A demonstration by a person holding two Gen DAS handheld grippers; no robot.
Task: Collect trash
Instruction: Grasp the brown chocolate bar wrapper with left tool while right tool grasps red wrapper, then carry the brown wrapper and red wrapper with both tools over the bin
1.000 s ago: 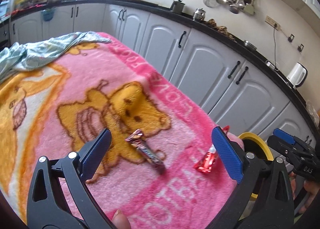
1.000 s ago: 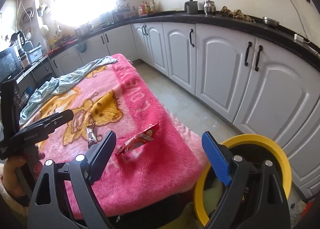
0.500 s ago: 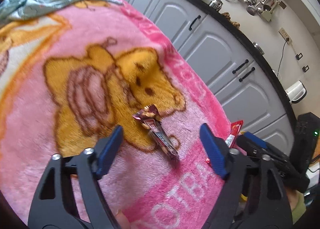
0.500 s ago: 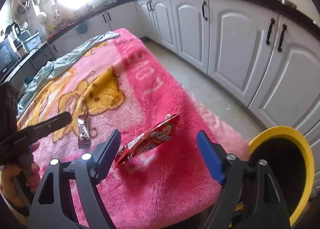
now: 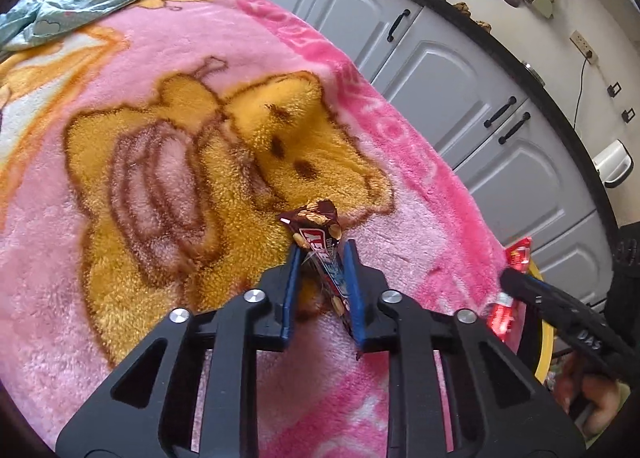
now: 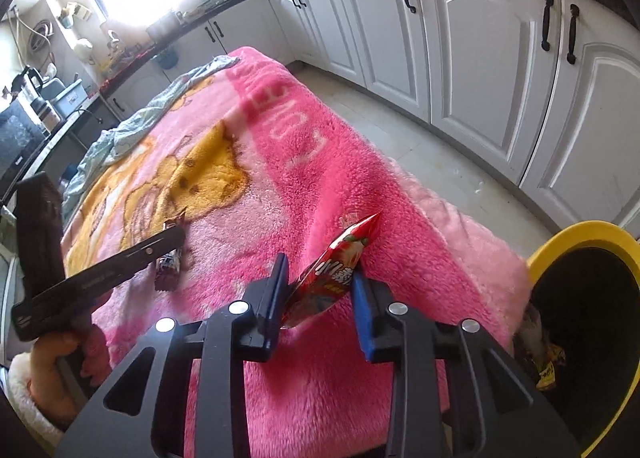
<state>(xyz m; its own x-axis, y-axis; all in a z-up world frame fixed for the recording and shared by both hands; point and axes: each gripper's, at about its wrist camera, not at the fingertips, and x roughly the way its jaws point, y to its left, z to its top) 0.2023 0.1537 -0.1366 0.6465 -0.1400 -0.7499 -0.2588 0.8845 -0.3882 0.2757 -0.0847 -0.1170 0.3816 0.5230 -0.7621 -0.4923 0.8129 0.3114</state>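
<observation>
A brown candy bar wrapper [image 5: 320, 236] lies on the pink bear blanket [image 5: 168, 106]. My left gripper [image 5: 322, 254] is shut on its near half. It also shows in the right wrist view [image 6: 168, 264], partly behind the left gripper's finger. A red snack packet [image 6: 340, 262] stands on edge near the blanket's right border. My right gripper [image 6: 320, 278] is shut on its lower part. The packet also shows in the left wrist view [image 5: 516, 258]. A yellow-rimmed black trash bin [image 6: 580, 242] stands off the table's right end, with wrappers inside.
A crumpled pale green cloth [image 5: 100, 2] lies at the blanket's far end. White kitchen cabinets [image 6: 480, 38] with black handles line the wall beyond a strip of tiled floor [image 6: 420, 138]. The bin's rim also shows in the left wrist view [image 5: 546, 338].
Both grippers were open above the blanket. They have moved down and closed, the left on the candy bar wrapper, the right on the red packet.
</observation>
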